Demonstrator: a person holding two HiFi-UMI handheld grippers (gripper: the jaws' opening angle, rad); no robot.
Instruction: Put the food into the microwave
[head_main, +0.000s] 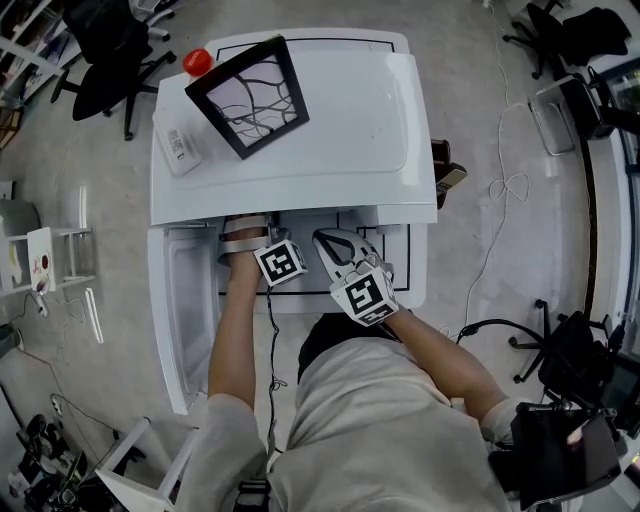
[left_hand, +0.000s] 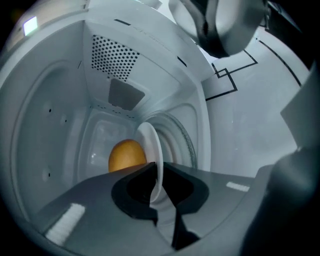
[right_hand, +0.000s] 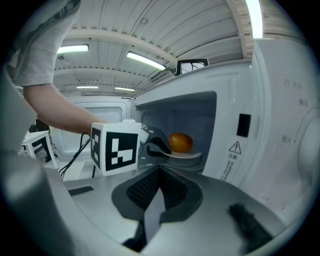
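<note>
An orange (left_hand: 127, 155) lies on a small white plate (left_hand: 152, 145) inside the open white microwave (head_main: 300, 120). My left gripper (left_hand: 157, 167) reaches into the cavity. The plate's near rim stands between its jaws, which are a little apart and do not clamp it. The right gripper view shows the plate (right_hand: 185, 155) and orange (right_hand: 180, 142) low in the cavity, with the left gripper (right_hand: 157, 146) at the rim. My right gripper (right_hand: 159, 172) waits just outside the opening, shut and holding nothing. In the head view the microwave's top hides the left fingertips.
The microwave door (head_main: 185, 300) stands swung open at the left. On the microwave's top lie a black-framed picture (head_main: 247, 95), a red object (head_main: 197, 61) and a white flat device (head_main: 178, 147). Office chairs and cables stand on the floor around.
</note>
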